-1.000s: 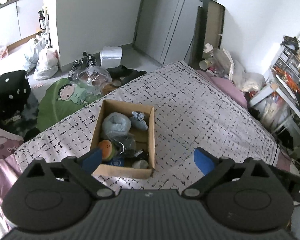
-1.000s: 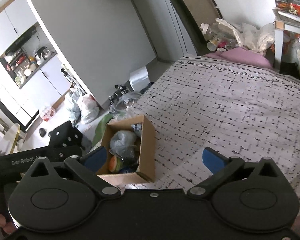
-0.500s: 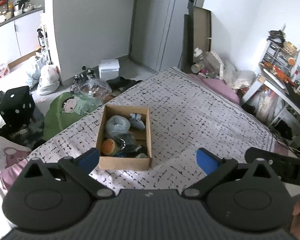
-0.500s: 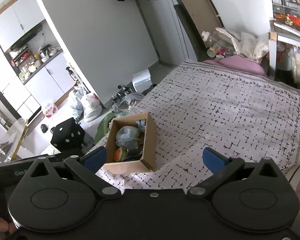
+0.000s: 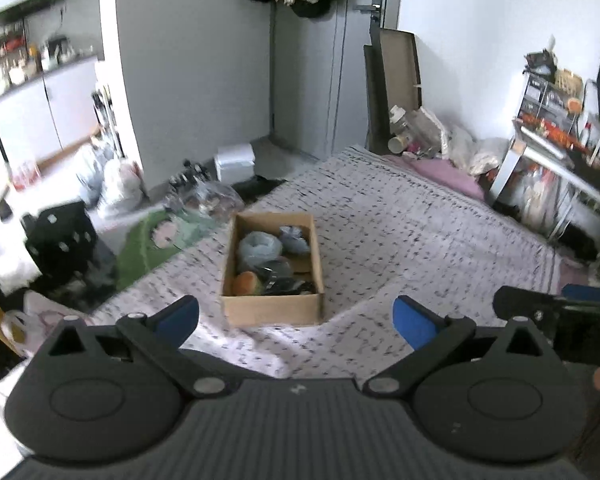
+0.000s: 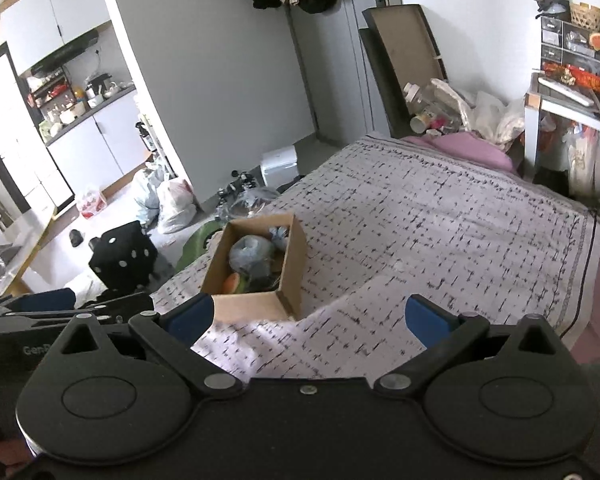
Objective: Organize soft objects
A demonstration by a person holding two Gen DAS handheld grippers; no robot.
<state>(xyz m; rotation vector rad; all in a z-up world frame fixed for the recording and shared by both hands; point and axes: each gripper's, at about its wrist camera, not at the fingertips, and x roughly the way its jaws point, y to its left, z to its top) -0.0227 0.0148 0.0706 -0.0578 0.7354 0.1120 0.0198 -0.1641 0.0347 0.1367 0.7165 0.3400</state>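
Observation:
A brown cardboard box (image 5: 272, 308) (image 6: 256, 304) sits on the patterned bedspread (image 5: 420, 240) (image 6: 440, 220). Inside lie several soft items: a pale blue-grey plush (image 5: 259, 245) (image 6: 250, 250), a small grey-blue toy (image 5: 296, 236), an orange-and-green plush (image 5: 246, 282) (image 6: 234, 282) and dark items in clear wrap. My left gripper (image 5: 296, 318) is open and empty, well back from the box. My right gripper (image 6: 308, 316) is also open and empty, behind the box's near corner. Part of the right gripper shows at the right edge of the left wrist view.
A black dice-pattern cushion (image 6: 124, 260), white bags (image 6: 172, 204) and a green character cushion (image 5: 156, 240) lie on the floor left of the bed. A pink pillow (image 6: 472, 148) and clutter sit at the bed's far end. Shelves and a desk (image 5: 560, 148) stand right.
Both grippers have drawn back and risen away from the box, which now looks smaller and farther off. More of the room and door shows. Both stay open.

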